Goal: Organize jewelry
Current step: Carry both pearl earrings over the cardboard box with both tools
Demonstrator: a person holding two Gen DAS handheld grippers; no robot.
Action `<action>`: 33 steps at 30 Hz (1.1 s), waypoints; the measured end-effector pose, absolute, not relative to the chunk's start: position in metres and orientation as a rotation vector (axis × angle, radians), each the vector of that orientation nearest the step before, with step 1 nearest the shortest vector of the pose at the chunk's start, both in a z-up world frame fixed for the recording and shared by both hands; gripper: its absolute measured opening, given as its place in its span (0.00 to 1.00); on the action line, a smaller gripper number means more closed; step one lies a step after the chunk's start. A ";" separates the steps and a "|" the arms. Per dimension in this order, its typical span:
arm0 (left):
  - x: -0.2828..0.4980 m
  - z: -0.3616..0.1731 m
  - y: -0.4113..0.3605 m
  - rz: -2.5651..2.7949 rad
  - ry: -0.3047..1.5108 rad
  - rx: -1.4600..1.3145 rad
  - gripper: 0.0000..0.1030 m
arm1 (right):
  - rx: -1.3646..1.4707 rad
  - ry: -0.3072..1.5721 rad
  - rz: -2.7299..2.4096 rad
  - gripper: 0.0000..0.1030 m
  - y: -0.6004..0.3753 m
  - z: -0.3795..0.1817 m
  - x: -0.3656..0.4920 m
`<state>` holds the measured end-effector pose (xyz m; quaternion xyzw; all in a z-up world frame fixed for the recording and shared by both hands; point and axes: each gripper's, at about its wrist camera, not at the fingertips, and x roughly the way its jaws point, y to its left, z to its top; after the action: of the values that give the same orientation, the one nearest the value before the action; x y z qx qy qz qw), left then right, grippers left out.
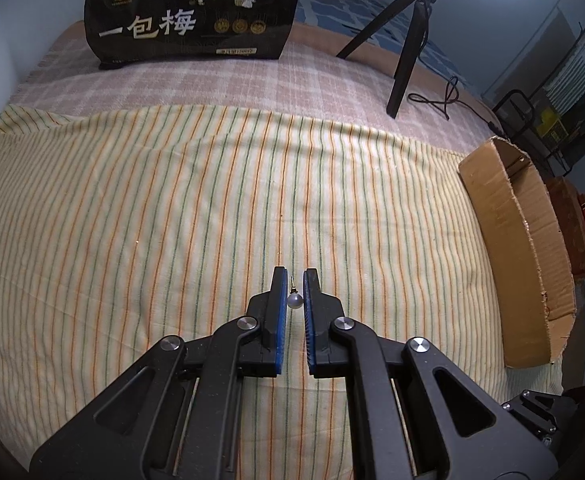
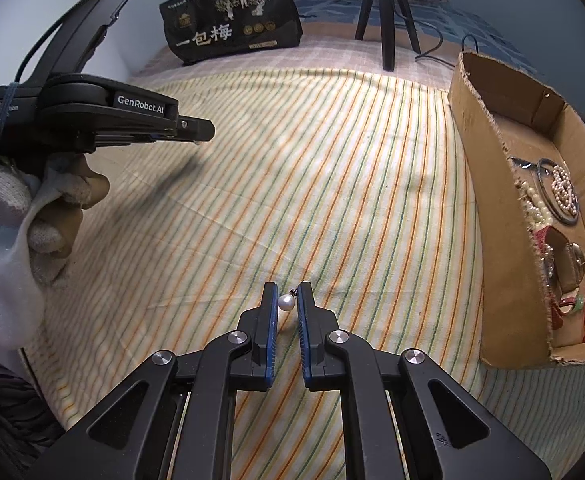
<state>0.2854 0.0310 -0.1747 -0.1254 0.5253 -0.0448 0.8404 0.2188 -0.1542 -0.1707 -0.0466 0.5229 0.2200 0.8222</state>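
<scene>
In the left wrist view my left gripper (image 1: 294,277) is shut on a pearl earring (image 1: 294,301), whose thin post points forward between the blue pads, above the striped cloth (image 1: 172,208). In the right wrist view my right gripper (image 2: 288,290) is shut on a second pearl earring (image 2: 286,303) just over the same cloth. The left gripper (image 2: 206,130) also shows at the upper left of that view, held by a gloved hand (image 2: 32,208); its earring is hidden there. A cardboard box (image 2: 488,184) at the right holds several pieces: pearl strands (image 2: 564,190), a bangle, a red cord.
A black printed bag (image 2: 232,28) stands at the back of the bed. Black tripod legs (image 1: 402,76) and a cable rest at the back right. The cardboard box (image 1: 504,216) lies along the cloth's right edge. A bright lamp glows at top right.
</scene>
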 end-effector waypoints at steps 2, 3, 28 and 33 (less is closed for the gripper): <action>0.284 -0.169 0.031 -0.095 1.097 -0.270 0.06 | -0.091 1.100 0.466 0.08 -0.156 -0.165 0.219; 0.284 -0.166 0.031 -0.096 1.092 -0.272 0.06 | -0.089 1.093 0.463 0.08 -0.158 -0.163 0.219; 0.284 -0.092 -0.055 -0.261 0.928 -0.222 0.06 | 0.015 0.942 0.334 0.08 -0.237 -0.091 0.228; 0.283 -0.088 -0.078 -0.298 0.917 -0.201 0.06 | 0.019 0.935 0.296 0.08 -0.253 -0.089 0.228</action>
<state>0.2826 -0.0782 -0.0875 -0.0967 0.4403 -0.1429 0.8811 0.2284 -0.2532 -0.0892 0.0091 0.4488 0.1419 0.8822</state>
